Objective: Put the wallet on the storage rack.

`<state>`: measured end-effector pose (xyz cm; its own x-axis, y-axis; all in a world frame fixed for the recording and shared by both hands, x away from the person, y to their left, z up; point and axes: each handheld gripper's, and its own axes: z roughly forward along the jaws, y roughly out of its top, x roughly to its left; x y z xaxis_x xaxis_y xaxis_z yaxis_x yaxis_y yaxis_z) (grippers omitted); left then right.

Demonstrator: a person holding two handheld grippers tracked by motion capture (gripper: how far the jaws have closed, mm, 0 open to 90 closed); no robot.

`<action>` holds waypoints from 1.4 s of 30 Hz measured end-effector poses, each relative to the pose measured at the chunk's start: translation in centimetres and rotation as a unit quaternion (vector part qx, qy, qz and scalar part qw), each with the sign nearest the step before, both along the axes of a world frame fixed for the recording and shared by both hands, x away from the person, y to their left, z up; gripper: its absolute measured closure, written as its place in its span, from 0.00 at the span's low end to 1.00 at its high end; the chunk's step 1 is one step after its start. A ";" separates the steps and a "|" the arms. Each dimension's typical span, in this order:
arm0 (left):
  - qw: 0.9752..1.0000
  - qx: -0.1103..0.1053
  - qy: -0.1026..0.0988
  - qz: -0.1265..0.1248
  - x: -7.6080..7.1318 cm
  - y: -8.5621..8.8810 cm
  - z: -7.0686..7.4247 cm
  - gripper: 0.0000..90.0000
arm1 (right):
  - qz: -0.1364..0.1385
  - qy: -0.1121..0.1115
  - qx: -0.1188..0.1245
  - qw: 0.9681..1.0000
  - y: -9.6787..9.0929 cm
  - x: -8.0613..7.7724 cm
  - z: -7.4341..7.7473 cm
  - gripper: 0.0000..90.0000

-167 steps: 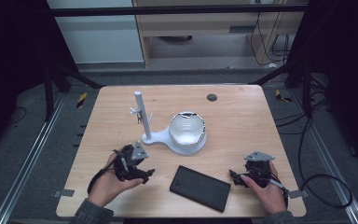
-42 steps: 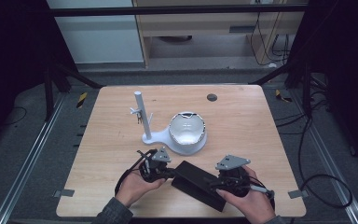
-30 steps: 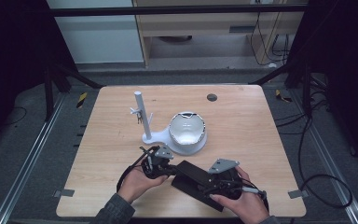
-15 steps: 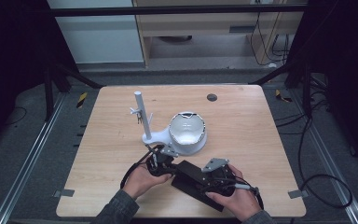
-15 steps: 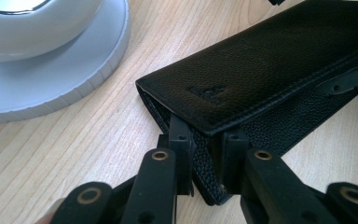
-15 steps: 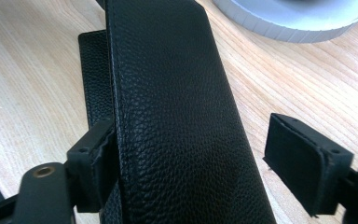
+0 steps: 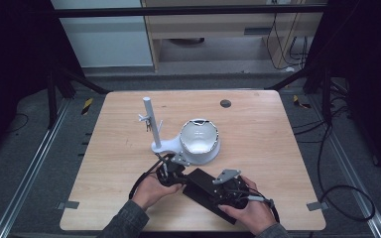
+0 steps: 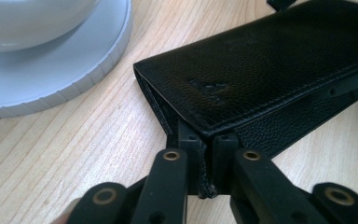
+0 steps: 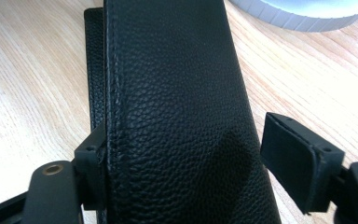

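Black pebbled-leather wallet (image 7: 209, 192) is seen near the tabletop's (image 7: 258, 129) near edge, centre-right, lying aslant, just near of the white bowl-shaped holder on its round grey base (image 7: 200, 143).

Since the earliest picture, both hands have been brought in from the outer corners to the wallet; the wallet itself has been shifted little, though its far-left end now sits closer to the grey base.

Left gripper (image 8: 207, 161): its fingers have just been closed and are now pinched on the wallet's near corner, with a thin edge of leather clamped between the pads. The grip appears firm.

Right gripper (image 9: 205, 154): its fingers have just been narrowing around the wallet's width. The left pad (image 9: 93, 156) is touching the stitched edge; the right pad (image 9: 300, 161) is standing apart from the leather, so no grip is yet made.

Judgement: one end is secured, the other only straddled. The wallet is likely about to be held at both ends for lifting or opening, once the right fingers are closed fully.

White post with small pegs (image 7: 150, 119) stands untouched, far left of the holder.
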<state>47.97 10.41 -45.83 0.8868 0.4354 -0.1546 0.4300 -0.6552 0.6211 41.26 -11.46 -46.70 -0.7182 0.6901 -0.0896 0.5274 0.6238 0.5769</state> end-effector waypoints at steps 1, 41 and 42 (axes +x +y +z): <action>1.000 -0.005 0.000 0.002 0.0 0.0 0.1 0.96 | 0.001 0.001 -0.001 1.000 0.0 0.0 -0.1 0.29; 0.998 -0.019 -0.050 0.031 0.7 2.8 3.5 0.18 | 0.044 -0.114 0.029 0.992 -4.8 0.5 2.1 0.93; 0.998 -0.001 -0.049 0.025 0.6 2.7 3.7 0.18 | 0.044 -0.118 0.038 0.991 -5.0 0.5 2.0 0.93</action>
<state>48.61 13.12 -42.12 0.8745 0.4801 -0.0690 0.3995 -0.6323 0.6637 41.78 -16.47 -44.67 -0.7406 0.6375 -0.2124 0.3185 0.6113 0.7245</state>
